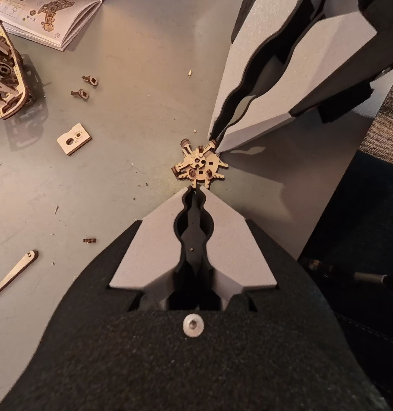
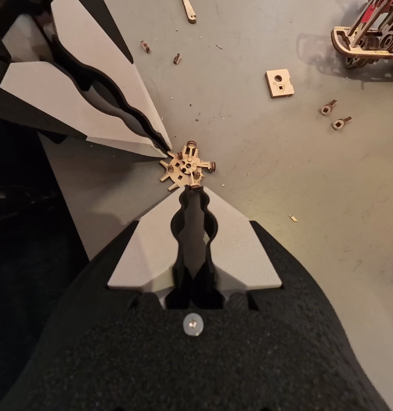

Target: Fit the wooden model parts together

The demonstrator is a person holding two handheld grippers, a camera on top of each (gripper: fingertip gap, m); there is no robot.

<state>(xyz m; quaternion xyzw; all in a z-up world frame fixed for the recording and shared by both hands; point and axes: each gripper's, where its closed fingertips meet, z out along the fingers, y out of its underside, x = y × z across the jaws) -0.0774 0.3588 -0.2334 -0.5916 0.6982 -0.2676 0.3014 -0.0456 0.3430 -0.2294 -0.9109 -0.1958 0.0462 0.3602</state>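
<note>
The grey, scuffed tabletop [image 1: 128, 169] carries everything, dusted with small wood chips and splinters. At its far side stands a partly built wooden model [image 1: 6, 73] of pale laser-cut plywood with dark burnt edges and gear-like parts inside, and beside that lies an open white instruction booklet [image 1: 46, 20].

The left gripper [image 1: 193, 189], grey fingers on a black textured body, comes in low toward the middle of the tabletop; its jaws are pressed together on one toothed spoke at the rim of a small round wooden hub part [image 1: 200, 165] with comb-like spokes and little pegs radiating from it. The right gripper [image 2: 194, 189], built the same, meets the part from the opposite side, its jaws pinching a dark-capped peg at the end of one thin arm. The hub part lies flat on the tabletop between the two grippers, close to the tabletop's near edge.

Well apart from it lie a pale square wooden plate [image 1: 74, 139] with a round hole and a square hole, a long tapered wooden stick [image 1: 13, 273] with a hooked end, two small dark-edged wooden pegs [image 1: 84, 86] with square sockets, lying near each other, and a tiny toothed wooden strip [image 1: 89, 240].
</note>
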